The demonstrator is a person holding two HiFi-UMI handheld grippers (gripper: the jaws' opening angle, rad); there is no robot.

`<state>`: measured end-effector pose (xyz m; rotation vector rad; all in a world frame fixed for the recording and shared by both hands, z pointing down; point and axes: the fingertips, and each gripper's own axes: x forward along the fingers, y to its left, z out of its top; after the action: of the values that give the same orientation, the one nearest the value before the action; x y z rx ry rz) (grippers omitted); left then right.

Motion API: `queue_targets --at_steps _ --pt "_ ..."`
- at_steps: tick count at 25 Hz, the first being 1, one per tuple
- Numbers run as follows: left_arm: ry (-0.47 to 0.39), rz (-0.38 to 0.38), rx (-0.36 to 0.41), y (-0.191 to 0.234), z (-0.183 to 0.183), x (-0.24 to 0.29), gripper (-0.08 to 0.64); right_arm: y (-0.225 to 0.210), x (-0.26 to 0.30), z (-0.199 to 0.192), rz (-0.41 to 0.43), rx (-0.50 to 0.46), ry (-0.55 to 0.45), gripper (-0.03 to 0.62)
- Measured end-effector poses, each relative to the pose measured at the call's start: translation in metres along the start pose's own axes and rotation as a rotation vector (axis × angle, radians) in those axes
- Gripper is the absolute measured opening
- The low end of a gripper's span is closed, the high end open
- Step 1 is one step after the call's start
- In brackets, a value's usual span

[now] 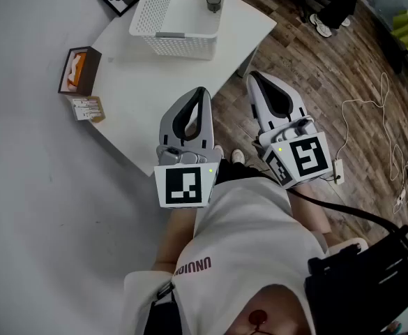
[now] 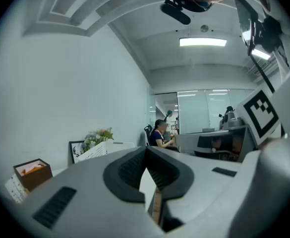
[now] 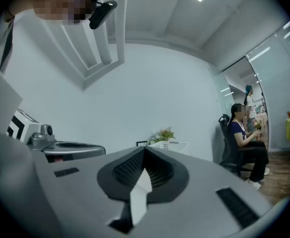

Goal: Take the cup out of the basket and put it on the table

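Grey jaws on your left hand-held gripper (image 1: 201,95) are pressed together with nothing between them, and your right hand-held gripper (image 1: 254,79) is closed and empty too, both at the bench (image 1: 141,82) edge; the cup (image 1: 213,3) sits inside the white basket (image 1: 158,9), well apart from them

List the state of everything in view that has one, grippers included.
Basket: open top, on the table.
Cup: in the basket, looks upright.
Box: open, orange contents.
Left gripper: fingers shut, empty.
Right gripper: fingers shut, empty.
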<state>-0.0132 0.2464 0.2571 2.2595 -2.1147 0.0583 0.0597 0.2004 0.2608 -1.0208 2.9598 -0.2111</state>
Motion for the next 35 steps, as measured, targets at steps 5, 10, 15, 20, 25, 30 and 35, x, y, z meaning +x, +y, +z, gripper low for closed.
queue_targets --at_steps 5,10,15,20,25,30,35 --pt "-0.001 0.002 0.005 0.001 0.0 0.0 0.014 0.001 0.002 0.0 0.001 0.0 -0.001 0.018" --pt "0.002 0.004 0.004 0.003 -0.001 0.001 0.014 0.001 0.004 -0.001 0.001 0.001 0.001 0.018" --pt "0.004 0.004 0.003 0.004 -0.001 0.002 0.013 0.001 0.006 -0.002 0.001 0.006 -0.001 0.018" --pt "-0.002 0.011 -0.001 0.009 0.002 0.004 0.013 0.001 0.01 0.002 0.0 0.007 -0.01 0.018" --pt "-0.012 0.038 -0.006 0.024 0.01 0.001 0.013 0.003 0.015 0.011 -0.015 0.01 -0.019 0.018" --pt "-0.024 0.033 -0.01 0.04 0.011 0.001 0.013 0.007 0.026 0.016 -0.04 -0.003 -0.038 0.019" --pt "-0.024 0.012 -0.016 0.051 0.008 0.003 0.014 0.013 0.034 0.014 -0.072 -0.007 -0.044 0.019"
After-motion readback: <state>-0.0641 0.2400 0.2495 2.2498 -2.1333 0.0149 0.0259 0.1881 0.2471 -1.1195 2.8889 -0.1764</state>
